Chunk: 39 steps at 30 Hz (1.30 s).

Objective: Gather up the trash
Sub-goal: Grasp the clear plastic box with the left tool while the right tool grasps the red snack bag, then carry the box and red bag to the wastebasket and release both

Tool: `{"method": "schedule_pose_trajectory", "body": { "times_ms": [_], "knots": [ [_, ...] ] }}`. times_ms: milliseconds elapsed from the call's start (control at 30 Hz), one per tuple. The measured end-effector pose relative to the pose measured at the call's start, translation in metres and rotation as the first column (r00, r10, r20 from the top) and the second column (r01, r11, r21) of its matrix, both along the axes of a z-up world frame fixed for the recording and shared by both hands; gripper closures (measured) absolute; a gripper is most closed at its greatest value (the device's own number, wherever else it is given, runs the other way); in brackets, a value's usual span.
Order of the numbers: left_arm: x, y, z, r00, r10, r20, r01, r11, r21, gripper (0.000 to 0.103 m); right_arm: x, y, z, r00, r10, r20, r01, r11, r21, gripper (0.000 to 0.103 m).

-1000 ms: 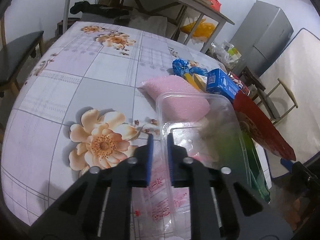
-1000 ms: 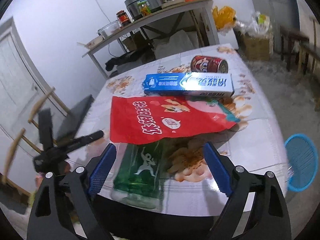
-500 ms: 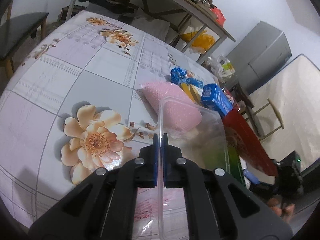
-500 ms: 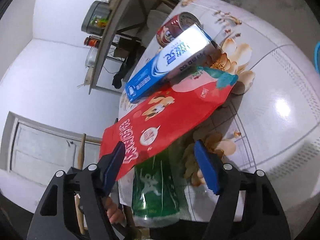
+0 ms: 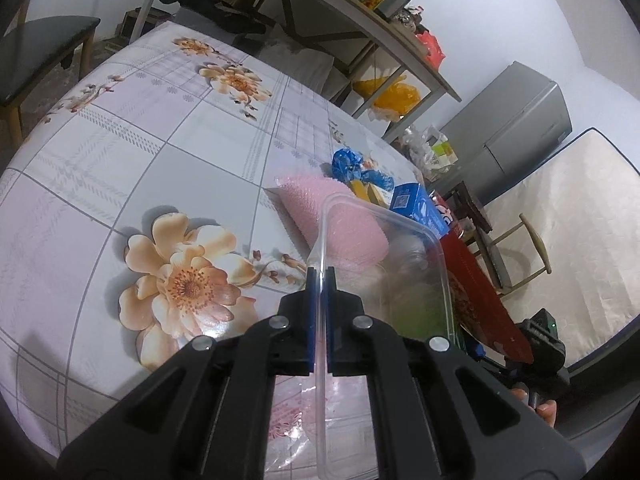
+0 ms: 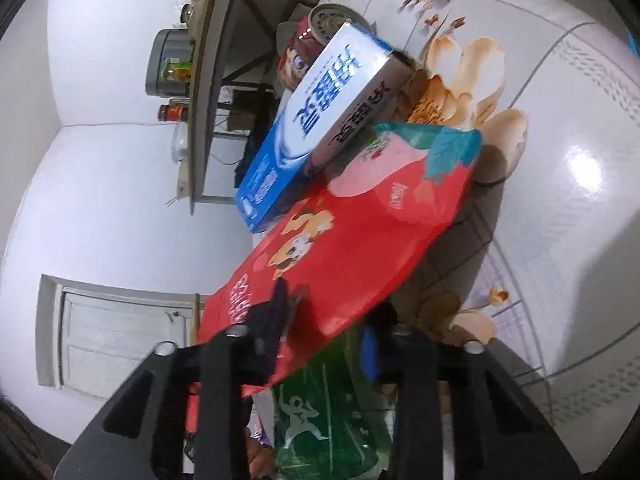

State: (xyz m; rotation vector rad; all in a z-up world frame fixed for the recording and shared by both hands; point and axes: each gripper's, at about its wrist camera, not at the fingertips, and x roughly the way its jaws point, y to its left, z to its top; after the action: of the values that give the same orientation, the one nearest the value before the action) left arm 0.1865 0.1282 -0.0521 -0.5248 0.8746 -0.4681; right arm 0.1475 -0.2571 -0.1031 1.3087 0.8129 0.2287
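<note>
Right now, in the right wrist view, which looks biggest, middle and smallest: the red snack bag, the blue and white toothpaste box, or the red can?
1. Red snack bag, biggest, though nearest the camera.
2. Blue and white toothpaste box.
3. Red can, smallest, but farthest and partly hidden behind the box.

No legible text — only blurred box (image 6: 320,120) lettering

Right claw (image 6: 324,336) just closing around red bag (image 6: 340,248).
</note>
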Motion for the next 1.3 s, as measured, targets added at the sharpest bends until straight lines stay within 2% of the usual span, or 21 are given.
{"method": "schedule_pose_trajectory", "body": {
  "times_ms": [33, 133, 400, 767, 1000, 1200, 1300],
  "knots": [
    [0.000, 0.001, 0.000, 1.000, 0.002, -0.001, -0.002, 1.000, -0.007, 0.101, -0.001, 0.000, 0.000, 1.000, 0.003, 0.015, -0.003, 1.000, 0.021, 0.088],
    [-0.002, 0.004, 0.001, 1.000, 0.007, -0.001, -0.007, 1.000, -0.020, 0.101, -0.009, -0.002, 0.000, 0.998, 0.003, 0.066, -0.009, 0.996, 0.088, 0.095],
    [-0.006, 0.010, 0.009, 1.000, 0.018, 0.011, -0.017, 0.999, -0.050, 0.101, -0.028, -0.007, 0.001, 0.994, -0.002, 0.108, -0.021, 0.977, 0.211, 0.098],
    [-0.019, 0.014, 0.039, 0.997, 0.020, 0.077, -0.013, 0.997, -0.082, 0.101, -0.073, -0.033, 0.021, 0.977, -0.035, 0.209, -0.005, 0.983, 0.184, 0.099],
    [-0.024, -0.001, 0.064, 0.991, -0.010, 0.133, 0.021, 0.997, -0.081, 0.101, -0.102, -0.060, 0.026, 0.963, -0.098, 0.250, 0.052, 0.982, 0.183, 0.100],
    [-0.021, -0.038, 0.092, 0.978, -0.103, 0.182, 0.118, 0.991, -0.068, 0.101, -0.134, -0.091, 0.030, 0.942, -0.196, 0.271, 0.152, 0.973, 0.176, 0.100],
    [-0.014, -0.071, 0.112, 0.960, -0.188, 0.210, 0.202, 0.978, -0.044, 0.101, -0.160, -0.116, 0.035, 0.919, -0.275, 0.283, 0.242, 0.959, 0.149, 0.100]
  ]
}}
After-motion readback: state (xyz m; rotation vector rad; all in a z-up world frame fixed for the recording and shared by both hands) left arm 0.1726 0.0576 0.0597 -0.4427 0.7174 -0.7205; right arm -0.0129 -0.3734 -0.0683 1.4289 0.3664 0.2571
